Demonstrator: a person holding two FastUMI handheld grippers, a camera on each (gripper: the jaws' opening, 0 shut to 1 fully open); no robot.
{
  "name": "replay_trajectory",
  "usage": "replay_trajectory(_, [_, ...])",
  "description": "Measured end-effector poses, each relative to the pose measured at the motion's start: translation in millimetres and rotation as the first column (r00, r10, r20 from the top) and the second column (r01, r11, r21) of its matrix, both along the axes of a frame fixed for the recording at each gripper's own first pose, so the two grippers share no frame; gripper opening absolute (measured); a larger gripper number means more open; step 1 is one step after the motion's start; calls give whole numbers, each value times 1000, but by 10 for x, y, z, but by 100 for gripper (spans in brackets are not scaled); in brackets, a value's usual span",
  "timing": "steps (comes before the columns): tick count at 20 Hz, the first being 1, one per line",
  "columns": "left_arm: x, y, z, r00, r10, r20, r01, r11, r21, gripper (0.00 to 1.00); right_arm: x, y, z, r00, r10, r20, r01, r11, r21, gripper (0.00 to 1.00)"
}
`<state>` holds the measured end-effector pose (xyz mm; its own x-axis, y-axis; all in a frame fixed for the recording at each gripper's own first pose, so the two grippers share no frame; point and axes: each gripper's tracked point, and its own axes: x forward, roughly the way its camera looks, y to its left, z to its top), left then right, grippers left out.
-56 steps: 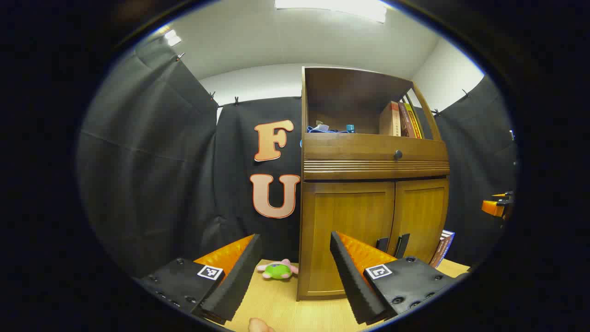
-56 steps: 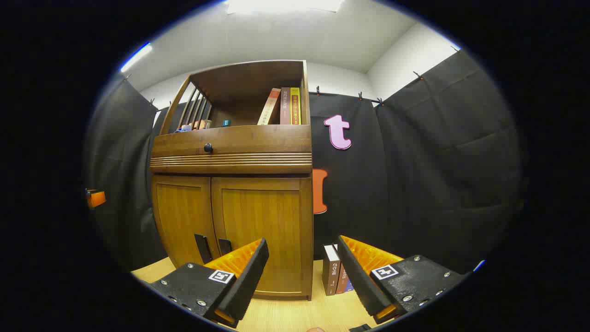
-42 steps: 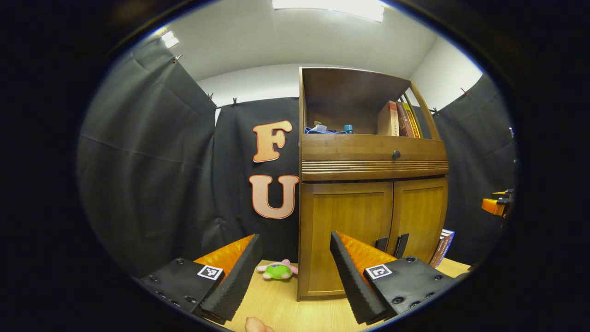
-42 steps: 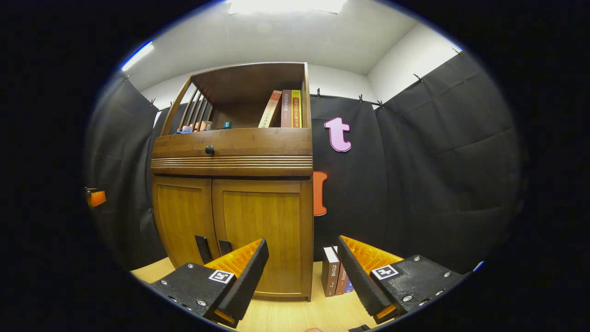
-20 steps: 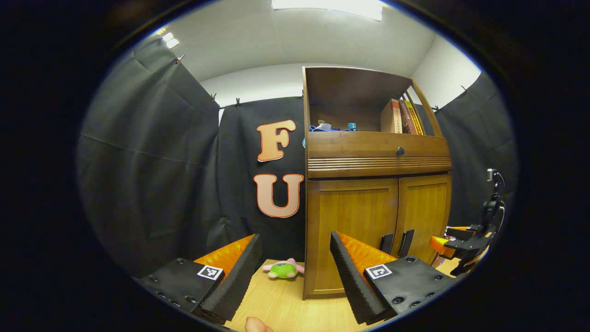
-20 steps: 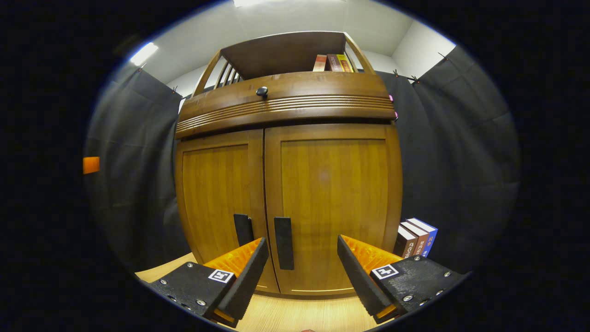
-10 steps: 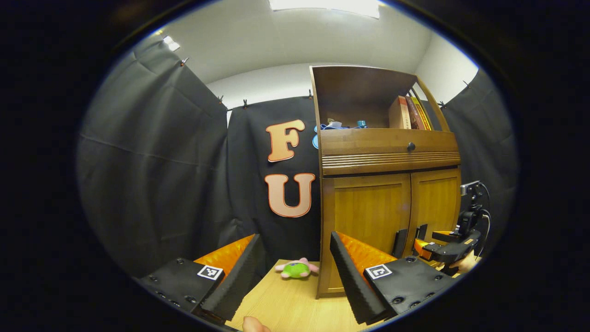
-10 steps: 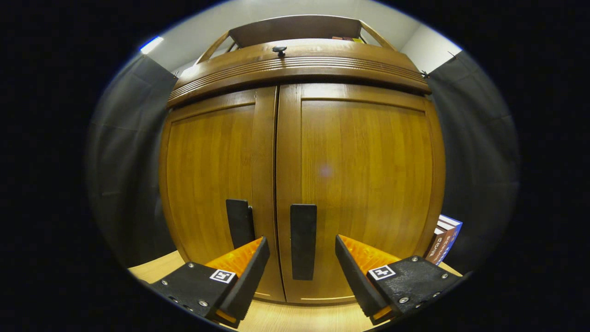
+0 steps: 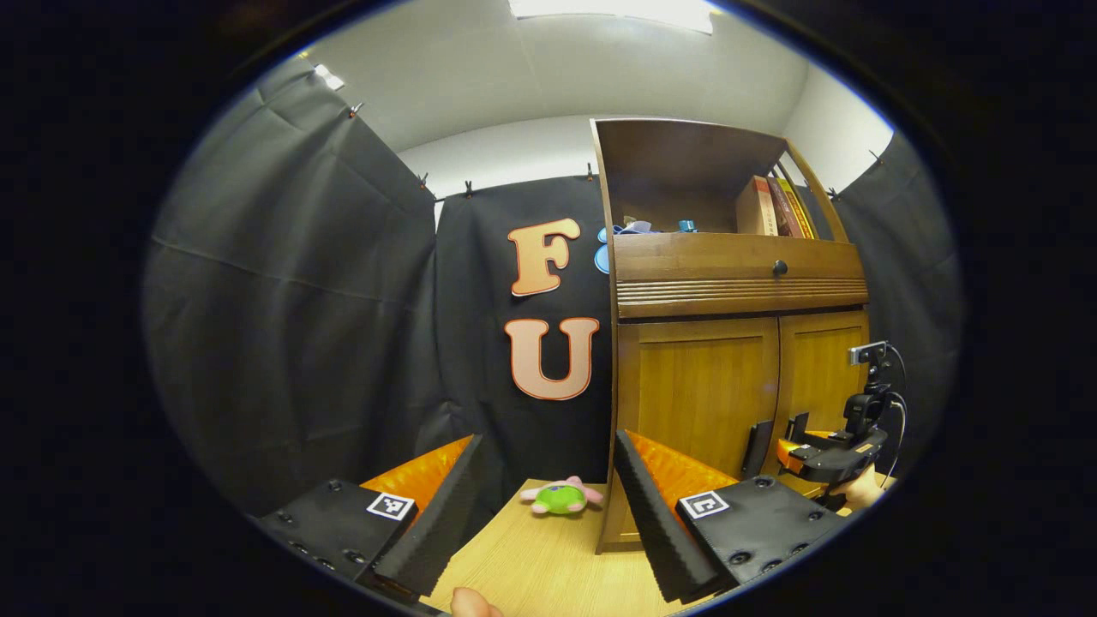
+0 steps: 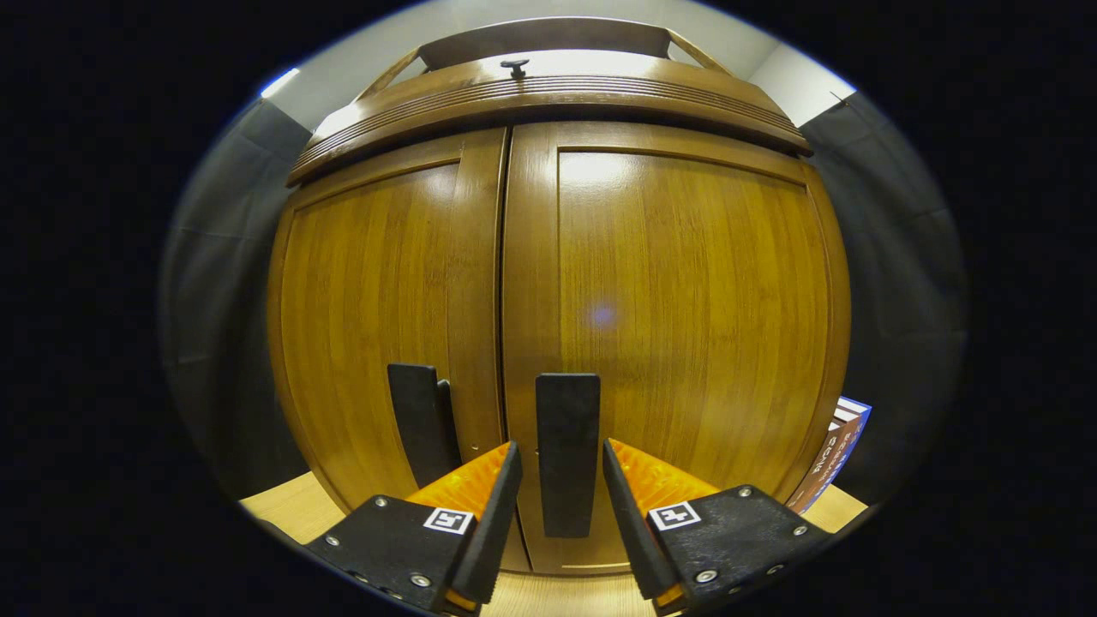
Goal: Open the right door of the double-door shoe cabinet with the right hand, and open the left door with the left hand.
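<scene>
The right gripper (image 10: 561, 480) straddles the right door's handle (image 10: 566, 454), jaws narrowly apart and not yet clamped, positioned to pull that door. The left gripper (image 9: 548, 497) waits left of the shoe cabinet (image 9: 698, 377), jaws wide apart, both doors closed.

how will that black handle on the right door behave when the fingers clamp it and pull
The right door handle looks like a flat, rigid bar, so it likely won't flex. Its smooth faces may slip, though the ridged fingers should help. The closed right door will probably swing.
</scene>
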<state>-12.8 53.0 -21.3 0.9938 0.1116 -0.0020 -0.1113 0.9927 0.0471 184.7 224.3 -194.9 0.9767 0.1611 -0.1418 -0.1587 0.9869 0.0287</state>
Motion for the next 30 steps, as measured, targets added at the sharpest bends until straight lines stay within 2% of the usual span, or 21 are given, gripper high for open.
replay_trajectory(1, [-3,9,-13,1000,0,-1,0,1000,4,98,12,-6,-2,1000,-5,-1,5,1000,-2,55])
replay_trajectory(2, [3,7,-19,1000,-2,-2,2,1000,6,96,23,-15,-7,1000,-14,-3,14,1000,-7,63])
replay_trajectory(3, [-1,11,-33,1000,-3,-5,3,1000,7,96,38,-31,-10,1000,-22,-3,22,1000,-9,47])
replay_trajectory(4, [-1,11,-43,1000,-5,-8,5,1000,6,95,47,-44,-14,1000,-25,-7,24,1000,-6,44])
replay_trajectory(5, [-1,13,-54,1000,-6,-11,6,1000,3,95,48,-48,-16,1000,-24,-11,24,1000,0,28])
replay_trajectory(6, [0,15,-60,1000,-5,-14,5,1000,1,95,56,-45,-20,1000,-20,-16,21,1000,6,38])
replay_trajectory(9, [6,24,-70,1000,4,-15,-4,1000,-5,98,37,-51,-18,1000,-8,-23,8,1000,13,36])
replay_trajectory(11, [9,31,-72,1000,10,-17,-10,1000,-5,98,3,-53,-19,1000,3,-31,-2,1000,17,25])
replay_trajectory(12, [7,30,-71,1000,12,-18,-12,1000,-6,98,-26,-62,-17,999,10,-33,-10,1000,15,35])
replay_trajectory(14, [0,26,-77,1000,12,-21,-13,1000,-7,95,-89,-71,-14,999,26,-40,-25,1000,13,34])
replay_trajectory(22, [-105,-116,-72,1000,-7,-25,7,1000,-3,95,-535,-238,26,993,98,-72,-97,995,29,33])
replay_trajectory(23, [-131,-150,-68,1000,-13,-26,13,1000,-3,96,-596,-266,38,991,107,-76,-105,994,31,23])
replay_trajectory(24, [-145,-171,-67,999,-19,-26,19,1000,-3,95,-643,-298,57,990,115,-78,-113,993,33,32])
replay_trajectory(30, [-170,-298,-72,999,-39,-27,39,999,-9,95,-989,-526,139,986,150,-73,-149,988,28,31])
